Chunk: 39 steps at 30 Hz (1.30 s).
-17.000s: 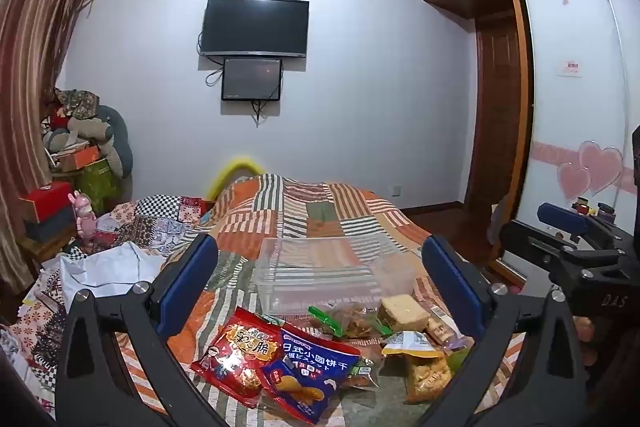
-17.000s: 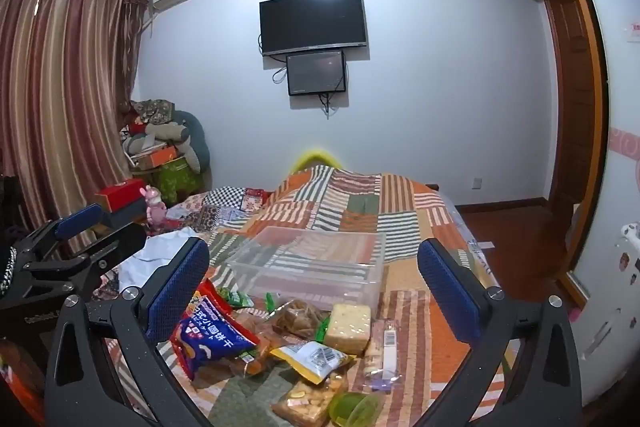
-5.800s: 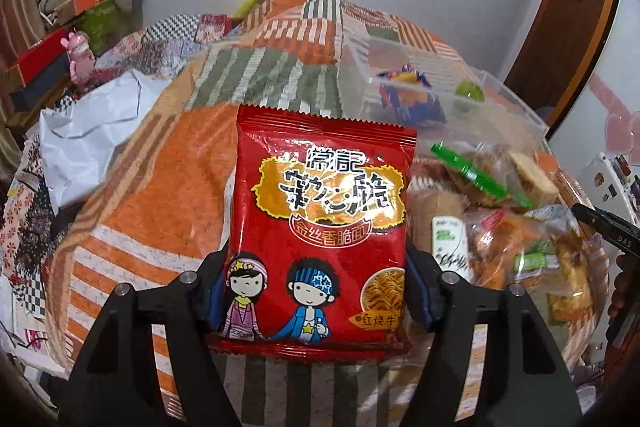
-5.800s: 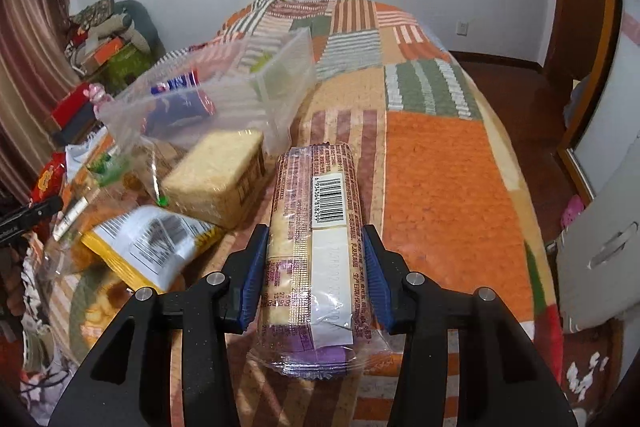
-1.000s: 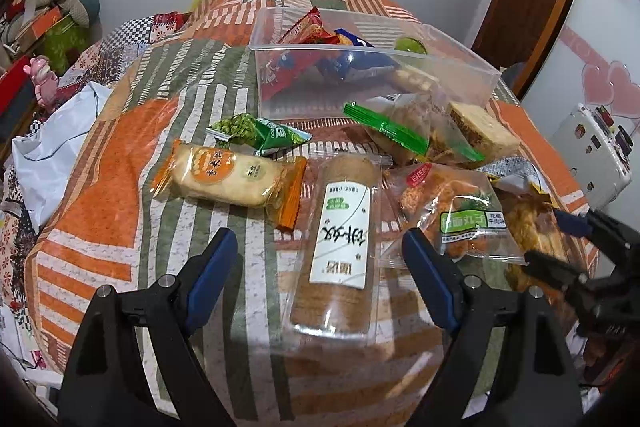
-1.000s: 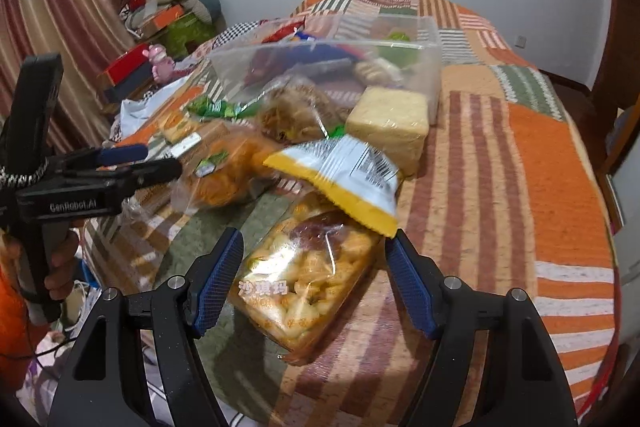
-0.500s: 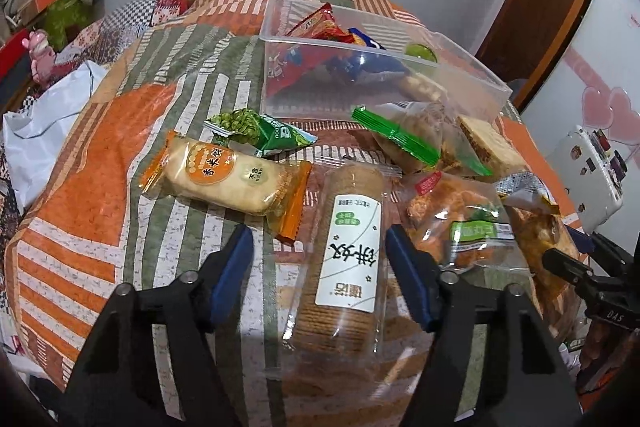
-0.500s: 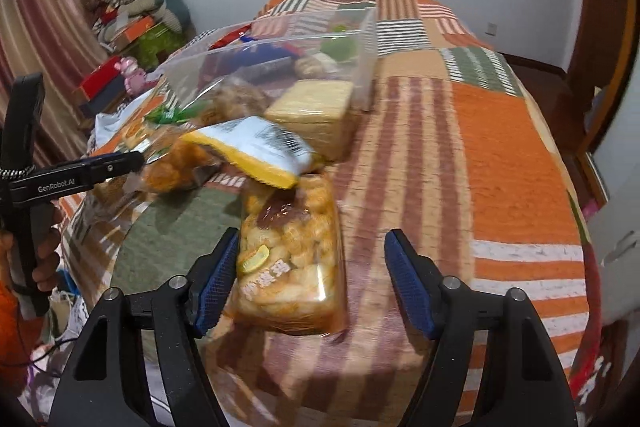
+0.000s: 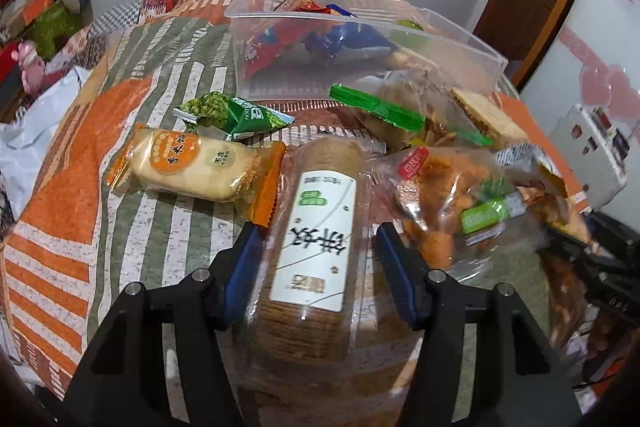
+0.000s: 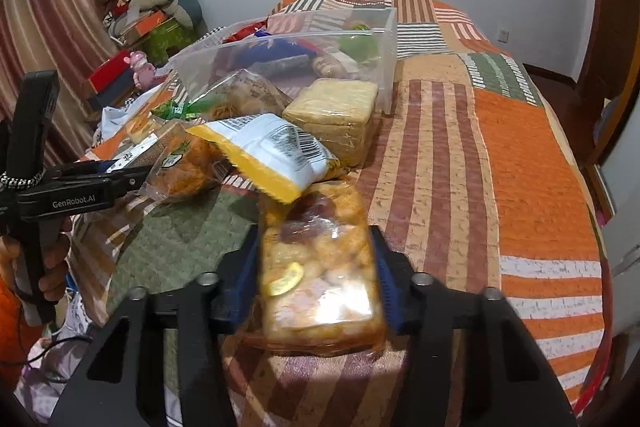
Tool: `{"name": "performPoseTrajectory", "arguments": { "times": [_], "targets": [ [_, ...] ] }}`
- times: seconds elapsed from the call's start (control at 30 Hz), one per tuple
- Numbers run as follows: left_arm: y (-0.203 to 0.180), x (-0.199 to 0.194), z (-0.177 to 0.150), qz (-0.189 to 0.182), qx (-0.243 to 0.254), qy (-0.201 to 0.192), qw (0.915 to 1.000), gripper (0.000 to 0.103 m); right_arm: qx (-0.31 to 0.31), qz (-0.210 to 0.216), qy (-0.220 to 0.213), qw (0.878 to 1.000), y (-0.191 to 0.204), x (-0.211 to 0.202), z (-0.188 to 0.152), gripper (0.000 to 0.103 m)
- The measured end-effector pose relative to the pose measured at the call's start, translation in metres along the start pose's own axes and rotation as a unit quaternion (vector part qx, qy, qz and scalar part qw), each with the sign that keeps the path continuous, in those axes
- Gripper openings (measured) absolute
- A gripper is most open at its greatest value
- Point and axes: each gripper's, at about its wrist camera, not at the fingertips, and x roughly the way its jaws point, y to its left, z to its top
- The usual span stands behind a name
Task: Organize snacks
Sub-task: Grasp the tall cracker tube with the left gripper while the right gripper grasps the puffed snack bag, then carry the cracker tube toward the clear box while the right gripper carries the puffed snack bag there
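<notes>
Two packets, both lying on the bed before the clear bin (image 9: 360,27): my left gripper (image 9: 320,267) jaws have been closing around the stiff, fragile biscuit roll (image 9: 316,247), not yet clearly pressing; my right gripper (image 10: 316,267) jaws are pinching the soft, crinkly puff bag (image 10: 320,267) mid-body.

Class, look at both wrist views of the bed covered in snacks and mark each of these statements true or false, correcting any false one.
1. The clear plastic storage box is empty. False: it already holds red and blue snack bags.
2. The right gripper has a clear bag of golden fried snacks between its jaws. True; the jaws have just been closing and the pads press on it.
3. The left gripper straddles the small green pea packet. False: it straddles the long clear sleeve of brown biscuits with a white label, jaws just closing.
4. The orange-ended rice cracker packet lies on the striped patchwork quilt. True.
</notes>
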Motion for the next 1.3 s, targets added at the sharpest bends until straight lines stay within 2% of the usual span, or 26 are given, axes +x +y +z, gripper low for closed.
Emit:
{"name": "performPoseTrajectory", "arguments": {
  "times": [0.1, 0.2, 0.23, 0.47, 0.63, 0.73, 0.87, 1.3],
  "targets": [
    [-0.009, 0.0, -0.004, 0.02, 0.022, -0.013, 0.9995, 0.057, 0.005, 0.005, -0.004, 1.0, -0.003, -0.002, 0.0, 0.043],
    [-0.013, -0.002, -0.005, 0.009, 0.024, -0.014, 0.9996, 0.041, 0.009, 0.006, -0.006, 1.0, -0.005, -0.006, 0.0, 0.043],
    [-0.014, -0.003, -0.005, 0.008, 0.027, -0.013, 0.9995, 0.04, 0.01, 0.006, -0.007, 1.0, -0.005, -0.007, 0.0, 0.042],
    [-0.013, -0.015, -0.006, -0.006, 0.018, -0.014, 0.9997, 0.039, 0.026, -0.004, -0.022, 0.999, -0.016, -0.022, 0.003, 0.042],
    [-0.013, -0.035, -0.004, -0.006, 0.019, -0.036, 0.9992, 0.038, 0.039, -0.019, -0.036, 0.998, -0.028, -0.034, 0.008, 0.042],
    [-0.013, -0.044, 0.001, -0.014, 0.015, -0.045, 0.9988, 0.033, 0.045, -0.024, -0.047, 0.998, -0.032, -0.041, 0.012, 0.042],
    [-0.015, -0.051, 0.006, -0.026, 0.015, -0.055, 0.998, 0.033, 0.043, -0.027, -0.059, 0.997, -0.032, -0.046, 0.02, 0.042],
    [-0.031, -0.074, 0.036, -0.027, 0.03, -0.099, 0.9943, 0.033, 0.024, -0.02, -0.09, 0.995, -0.027, -0.051, 0.051, 0.042]
  ]
}}
